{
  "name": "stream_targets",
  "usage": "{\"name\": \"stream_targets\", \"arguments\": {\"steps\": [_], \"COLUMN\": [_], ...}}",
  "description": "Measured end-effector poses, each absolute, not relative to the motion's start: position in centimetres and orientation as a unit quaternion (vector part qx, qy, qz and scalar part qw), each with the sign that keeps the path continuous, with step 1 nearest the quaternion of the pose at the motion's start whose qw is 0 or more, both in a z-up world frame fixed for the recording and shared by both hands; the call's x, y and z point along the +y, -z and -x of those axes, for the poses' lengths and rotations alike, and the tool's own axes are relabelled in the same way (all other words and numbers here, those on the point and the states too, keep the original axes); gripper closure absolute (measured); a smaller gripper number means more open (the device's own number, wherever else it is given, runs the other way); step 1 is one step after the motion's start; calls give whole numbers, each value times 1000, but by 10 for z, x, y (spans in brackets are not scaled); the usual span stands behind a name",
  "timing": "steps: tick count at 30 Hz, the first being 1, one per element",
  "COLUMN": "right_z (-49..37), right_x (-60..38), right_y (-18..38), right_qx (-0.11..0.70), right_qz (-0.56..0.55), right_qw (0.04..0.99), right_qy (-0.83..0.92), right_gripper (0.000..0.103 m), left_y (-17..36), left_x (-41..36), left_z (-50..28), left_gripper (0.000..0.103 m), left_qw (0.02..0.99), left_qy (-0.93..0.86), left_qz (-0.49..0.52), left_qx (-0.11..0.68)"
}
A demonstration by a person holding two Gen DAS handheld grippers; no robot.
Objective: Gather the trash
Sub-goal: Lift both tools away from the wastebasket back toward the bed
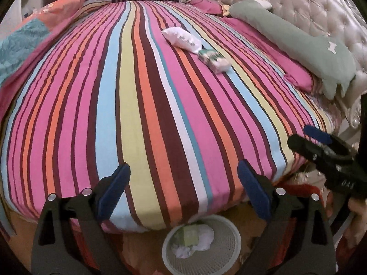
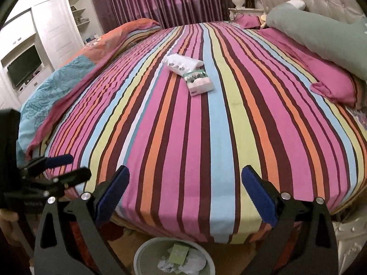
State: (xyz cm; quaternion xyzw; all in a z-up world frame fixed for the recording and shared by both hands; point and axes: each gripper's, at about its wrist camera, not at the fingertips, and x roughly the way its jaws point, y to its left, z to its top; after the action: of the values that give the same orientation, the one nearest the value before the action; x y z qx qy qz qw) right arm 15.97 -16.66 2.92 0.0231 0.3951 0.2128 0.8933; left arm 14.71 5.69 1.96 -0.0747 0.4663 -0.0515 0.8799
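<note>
**Both jaws released, trash bin below, two packets on bed**

Jaws: left gripper (image 1: 183,183) stands wide apart, nothing between the blue pads. Right gripper (image 2: 184,186) likewise spread wide and empty. No earlier frame to compare.

Position: both grippers point down and forward over the near edge of the bed (image 1: 142,105), side by side. The right gripper shows at the right edge of the left wrist view (image 1: 321,142); the left gripper shows at the left edge of the right wrist view (image 2: 59,167).

Bin (image 1: 234,233): pale, round, mesh-walled, on the floor just below the bed edge, under the gap between each pair of jaws. Inside: crumpled white paper (image 1: 204,240) and a light green piece (image 1: 189,233). Same contents visible in the right wrist view (image 2: 179,259).

On bed: a white packet (image 2: 182,63) and a green-and-white packet (image 2: 199,82) lie mid-bed on the striped sheet, touching end to end, well apart from both grippers.

Surroundings: grey-green pillow (image 1: 293,43) along the tufted headboard (image 1: 298,4) at right, pink pillow (image 1: 275,61) just in front of it; folded quilt (image 2: 68,75) at left; purple curtain (image 2: 160,0) behind; TV (image 2: 24,67) in a white cabinet at far left.
</note>
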Motion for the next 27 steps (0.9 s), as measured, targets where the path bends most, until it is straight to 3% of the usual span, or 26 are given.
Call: {"name": "stream_targets", "arguments": {"steps": [27], "right_z": [-257], "right_x": [-143], "right_y": [-31], "right_qx": [387], "right_qz": [21], "right_qw": [896], "right_qy": [-217], "right_gripper": [9], "left_y": [-27], "left_x": [79], "left_z": [-288], "left_gripper": [11], "left_qw": [880], "left_qy": [67], "left_qz": [106], "left_qx": [458]}}
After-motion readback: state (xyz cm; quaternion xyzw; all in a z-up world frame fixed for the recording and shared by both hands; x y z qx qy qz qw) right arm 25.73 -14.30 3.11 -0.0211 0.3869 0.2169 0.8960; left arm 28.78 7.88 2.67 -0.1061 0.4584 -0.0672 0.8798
